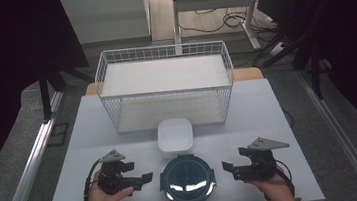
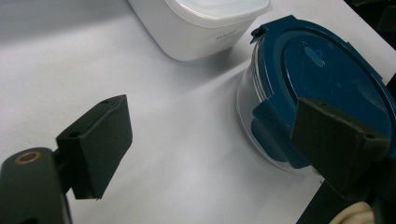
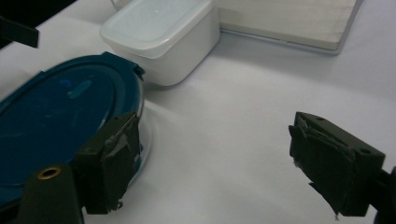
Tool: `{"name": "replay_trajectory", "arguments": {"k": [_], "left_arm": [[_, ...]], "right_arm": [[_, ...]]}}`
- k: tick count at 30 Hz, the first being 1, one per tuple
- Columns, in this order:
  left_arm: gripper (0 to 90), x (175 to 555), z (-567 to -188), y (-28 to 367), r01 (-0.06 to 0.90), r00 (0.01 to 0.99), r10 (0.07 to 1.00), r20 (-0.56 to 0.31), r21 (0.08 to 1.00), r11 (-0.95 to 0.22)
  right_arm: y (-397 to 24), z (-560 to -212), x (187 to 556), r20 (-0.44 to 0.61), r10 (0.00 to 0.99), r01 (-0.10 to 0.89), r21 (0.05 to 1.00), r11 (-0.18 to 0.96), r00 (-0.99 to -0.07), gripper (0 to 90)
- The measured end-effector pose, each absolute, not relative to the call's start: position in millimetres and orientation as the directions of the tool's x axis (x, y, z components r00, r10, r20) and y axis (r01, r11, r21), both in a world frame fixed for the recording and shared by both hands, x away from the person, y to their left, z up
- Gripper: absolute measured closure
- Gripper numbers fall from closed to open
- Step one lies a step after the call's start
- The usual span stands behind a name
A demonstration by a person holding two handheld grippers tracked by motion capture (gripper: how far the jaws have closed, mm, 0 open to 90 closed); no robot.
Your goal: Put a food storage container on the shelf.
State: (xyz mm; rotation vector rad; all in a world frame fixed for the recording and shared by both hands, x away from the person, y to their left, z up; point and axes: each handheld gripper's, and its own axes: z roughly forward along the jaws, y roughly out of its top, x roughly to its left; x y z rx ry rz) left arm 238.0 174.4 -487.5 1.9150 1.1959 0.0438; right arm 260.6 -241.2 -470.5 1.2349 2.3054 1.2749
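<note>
High view — round container (image 1: pixel 187 179) lidded, white box (image 1: pixel 174 136) behind.

The left hand-held gripper (image 2: pixel 210 149) is hiding part of the round blue-lidded container (image 2: pixel 322 79); the frame edge is cropping the white box (image 2: pixel 201 28).

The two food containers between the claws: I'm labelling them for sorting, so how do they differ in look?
The round container has a dark blue lid with clip latches over a clear body; the white container is squarish with rounded corners, its lid a plain pale one. The round container looks wider and sits nearer the person; the white container sits behind it, closer to the wire basket. Both are lidded and stand upright on the table.
</note>
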Motion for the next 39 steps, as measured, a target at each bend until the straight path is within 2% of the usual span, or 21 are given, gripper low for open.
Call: {"name": "replay_trajectory", "arguments": {"k": [9,18,27,39], "left_arm": [[7.0,234,-484,178,0.742,0.512,0.734,-0.446,0.66,-0.116],[7.1,232,-490,166,0.785,0.495,0.688,-0.531,0.612,-0.093],[9.7,237,-498,145,0.819,0.498,0.623,-0.603,0.564,-0.109],[10.3,243,-519,130,0.885,0.427,0.545,-0.722,0.457,-0.088]], "right_arm": [[-236,-462,254,0.351,0.722,0.646,0.743,0.172,-0.596,13.8],[-209,-463,249,0.417,0.7,0.711,0.679,0.184,-0.58,10.7],[-188,-483,253,0.491,0.675,0.779,0.592,0.206,-0.551,9.4],[-182,-499,252,0.565,0.654,0.833,0.52,0.192,-0.503,8.7]]}}
